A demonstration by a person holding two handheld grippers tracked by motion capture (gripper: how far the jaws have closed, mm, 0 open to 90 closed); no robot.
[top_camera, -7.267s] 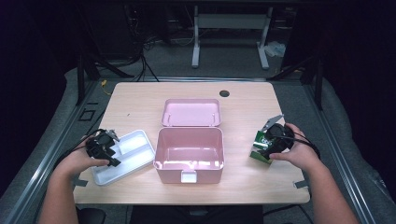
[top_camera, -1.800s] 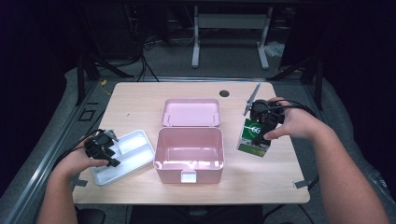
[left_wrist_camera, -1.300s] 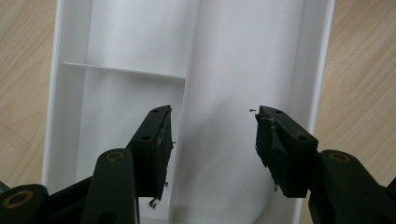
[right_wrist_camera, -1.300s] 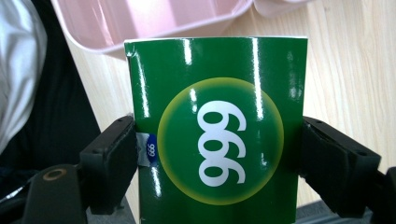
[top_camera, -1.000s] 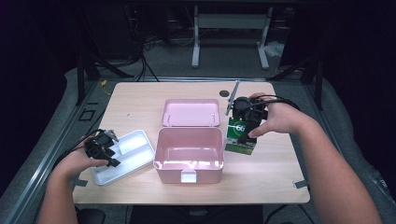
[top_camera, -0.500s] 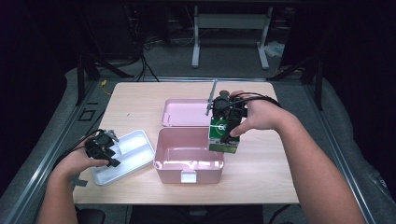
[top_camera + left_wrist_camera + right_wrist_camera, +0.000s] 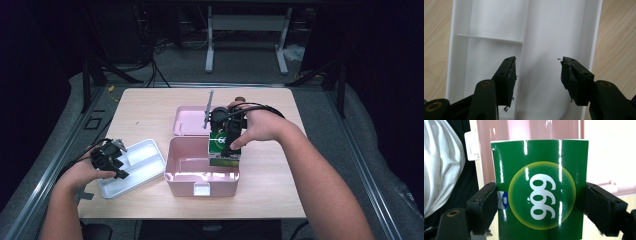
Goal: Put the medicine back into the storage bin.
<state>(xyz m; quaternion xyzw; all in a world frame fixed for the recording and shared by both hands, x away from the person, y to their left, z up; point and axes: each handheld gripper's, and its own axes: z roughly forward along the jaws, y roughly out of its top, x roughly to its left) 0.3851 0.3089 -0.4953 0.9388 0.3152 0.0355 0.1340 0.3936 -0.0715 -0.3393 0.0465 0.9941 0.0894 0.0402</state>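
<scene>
- while a person works at a pale wooden table (image 7: 145, 107), the left gripper (image 7: 111, 159) rests over a white plastic divided tray (image 7: 147, 160) near the table's left front edge.
- seen from the left gripper view, that gripper's black jaws stand spread apart with nothing between them, and the tray's long compartment (image 7: 554, 37) lies beneath them, beside a shorter compartment closed off by a cross wall (image 7: 489, 38).
- just right of the tray stands an open pink plastic storage box (image 7: 190, 170), its front latch facing the person; its pink lid (image 7: 187, 120) lies flat on the table behind it.
- above the box's right rear corner, the right gripper (image 7: 223, 142) pinches a glossy green cardboard carton (image 7: 220, 145) marked with white numerals in a yellow-green circle.
- seen from the right gripper view, the carton (image 7: 539, 190) sits squarely between the two black pads (image 7: 485, 205), one pressed on each side, with the pink box behind it.
- the carton hangs upright, partly over the box's open cavity and partly over its right wall, clear of the table.
- the right hand (image 7: 260, 127) grips the tool from behind, its forearm running off toward the lower right.
</scene>
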